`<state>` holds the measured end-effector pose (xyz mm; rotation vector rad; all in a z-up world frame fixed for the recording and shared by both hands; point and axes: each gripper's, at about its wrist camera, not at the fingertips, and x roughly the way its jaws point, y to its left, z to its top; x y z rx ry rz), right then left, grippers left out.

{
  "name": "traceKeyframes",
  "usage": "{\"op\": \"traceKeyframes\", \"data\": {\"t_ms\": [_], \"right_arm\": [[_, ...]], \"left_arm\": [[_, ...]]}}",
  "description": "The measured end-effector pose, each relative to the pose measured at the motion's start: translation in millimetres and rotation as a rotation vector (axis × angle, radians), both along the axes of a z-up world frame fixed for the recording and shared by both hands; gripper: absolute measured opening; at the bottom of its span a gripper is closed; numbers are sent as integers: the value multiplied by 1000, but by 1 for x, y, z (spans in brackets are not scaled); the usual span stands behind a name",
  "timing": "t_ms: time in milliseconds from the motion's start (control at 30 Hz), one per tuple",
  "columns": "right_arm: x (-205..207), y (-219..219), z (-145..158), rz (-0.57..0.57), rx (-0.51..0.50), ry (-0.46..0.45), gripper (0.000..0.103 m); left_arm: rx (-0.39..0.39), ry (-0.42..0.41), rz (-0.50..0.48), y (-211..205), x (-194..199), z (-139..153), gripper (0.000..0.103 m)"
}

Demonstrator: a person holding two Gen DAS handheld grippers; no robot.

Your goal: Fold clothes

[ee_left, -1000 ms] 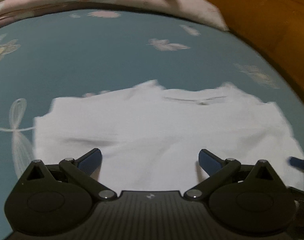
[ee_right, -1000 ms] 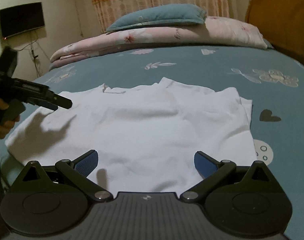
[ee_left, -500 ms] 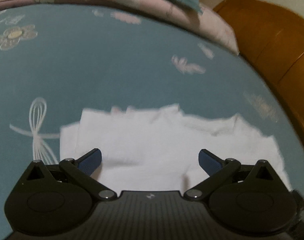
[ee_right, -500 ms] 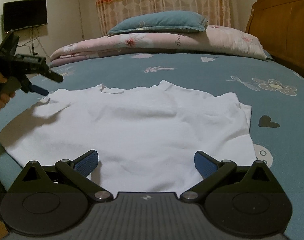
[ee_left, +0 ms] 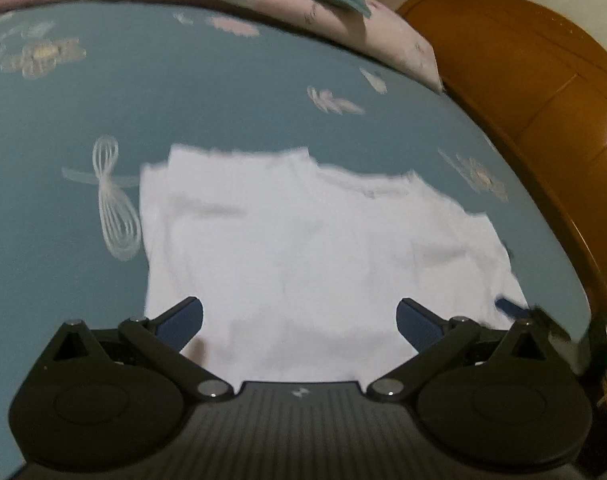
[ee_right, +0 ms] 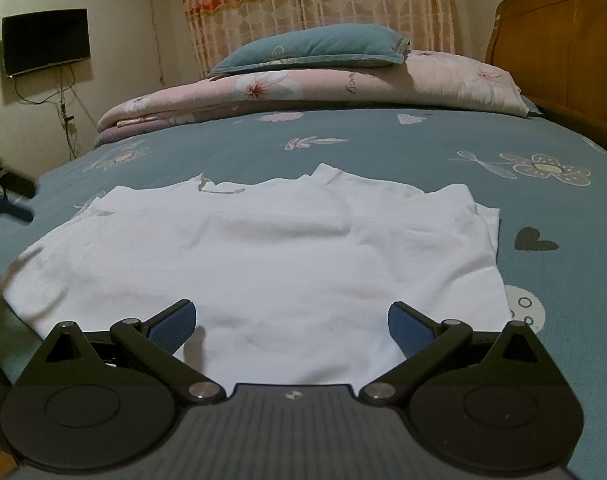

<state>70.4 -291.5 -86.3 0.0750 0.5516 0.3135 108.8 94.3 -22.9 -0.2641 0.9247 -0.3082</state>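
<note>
Nearest, in the right wrist view: right gripper (ee_right: pixel 291 320), spread wide and gripping nothing, poised low over the near hem of the white T-shirt (ee_right: pixel 263 256). Likewise in the left wrist view: left gripper (ee_left: pixel 299 316), fully parted and empty, above the same hem from the shirt's left side.

Just past both: the T-shirt itself, flat along the near edge of the bed, collar towards the far end. Right side turned in, to judge by the doubled layer along that edge. Cloth smooth apart from a few shallow creases.

Changed within the last second: left gripper drawn back from over the shirt's left shoulder to beyond the left edge of the bed. Now only a dark blur at the far left of the right wrist view. Shadow on the cloth gone with it. Whole shirt now inside the left wrist view instead of filling it. No shift in the shirt, no move by the right gripper.

Probable meaning: smoothing or side fold finished, hands resetting. Next fold not yet begun. Likely a pinch at each hem corner, then a carry up towards the collar.

Farther off: blue flowered bedsheet (ee_right: pixel 383 148), bare beyond the collar. At the far end, a folded pink quilt (ee_right: pixel 303 92) with a teal pillow (ee_right: pixel 311 46) on top.
</note>
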Motion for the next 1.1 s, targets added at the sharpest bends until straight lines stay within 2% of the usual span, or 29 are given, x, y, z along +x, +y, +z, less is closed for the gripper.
{"op": "traceKeyframes", "data": {"t_ms": [133, 267, 367, 467, 567, 667, 700, 767, 900, 1000, 1100], "right_arm": [[-1, -1, 0, -5, 7, -1, 103], [-2, -1, 0, -9, 7, -3, 103], [-2, 2, 0, -13, -5, -6, 103], [-3, 4, -1, -15, -20, -10, 103], [-4, 5, -1, -16, -29, -13, 103], [-5, 5, -1, -17, -35, -15, 103], [-6, 5, -1, -17, -37, -16, 103], [-7, 5, -1, -18, -41, -18, 103], [-7, 6, -1, -24, -46, -20, 103], [-7, 8, -1, -33, -49, -18, 103], [-8, 9, -1, -31, -56, -20, 103]], "left_arm": [[-14, 121, 72, 9, -9, -35, 102], [-23, 110, 95, 13, -22, -31, 102], [32, 32, 62, 6, -19, -13, 102], [5, -26, 40, -1, -4, -1, 102], [18, -10, 42, -8, 17, -13, 102], [57, 64, 83, -9, 29, -37, 102], [63, 45, 86, -10, 25, -36, 102], [79, 61, 89, -16, 25, -29, 102], [88, -12, 7, -44, 21, -2, 102], [20, -49, -70, -74, 29, 15, 102], [-100, -36, -144, -108, 51, 19, 102]]}}
